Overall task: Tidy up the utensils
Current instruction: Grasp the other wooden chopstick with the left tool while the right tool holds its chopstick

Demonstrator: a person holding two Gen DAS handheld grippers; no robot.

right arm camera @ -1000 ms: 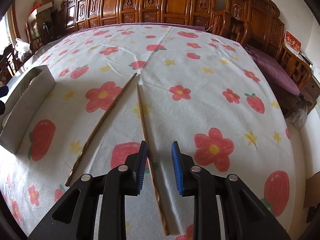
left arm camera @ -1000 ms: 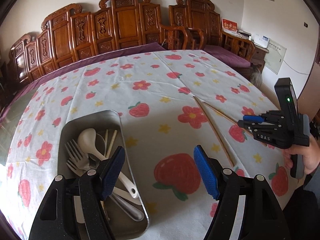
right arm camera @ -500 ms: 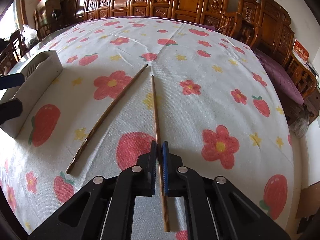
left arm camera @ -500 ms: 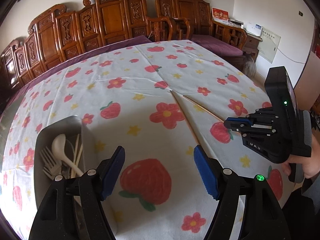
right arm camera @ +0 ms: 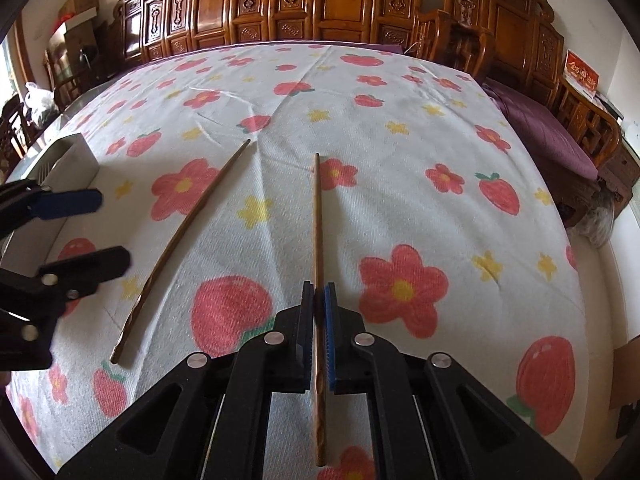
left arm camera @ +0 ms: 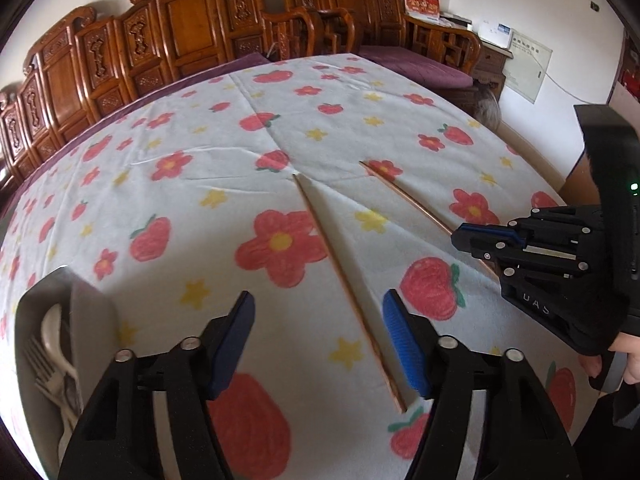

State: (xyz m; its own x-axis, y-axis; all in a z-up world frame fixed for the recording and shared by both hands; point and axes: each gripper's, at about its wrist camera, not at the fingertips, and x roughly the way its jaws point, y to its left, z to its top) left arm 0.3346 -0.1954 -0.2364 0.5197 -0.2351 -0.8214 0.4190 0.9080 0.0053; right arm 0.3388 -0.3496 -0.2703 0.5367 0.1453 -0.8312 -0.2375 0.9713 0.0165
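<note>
gripping chopstick [right arm camera: 318, 216], right gripper [right arm camera: 318, 300], "das" marking

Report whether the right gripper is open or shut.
Shut. The right gripper has its blue pads pressed against a wooden chopstick, with no gap beside it.

The tablecloth [right arm camera: 400, 200] was white, printed with red flowers with yellow centres, red strawberries with green leaves, and small yellow stars. The 2 chopsticks [right arm camera: 318, 240] were brown wood. Both grippers [left arm camera: 318, 336] were black with blue pads [left arm camera: 404, 344]. The tray [left arm camera: 86, 320] was grey, the spoon [left arm camera: 50, 322] cream. The far chairs [right arm camera: 320, 0] were carved reddish-brown wood, the cushion [right arm camera: 548, 136] purple.
</note>
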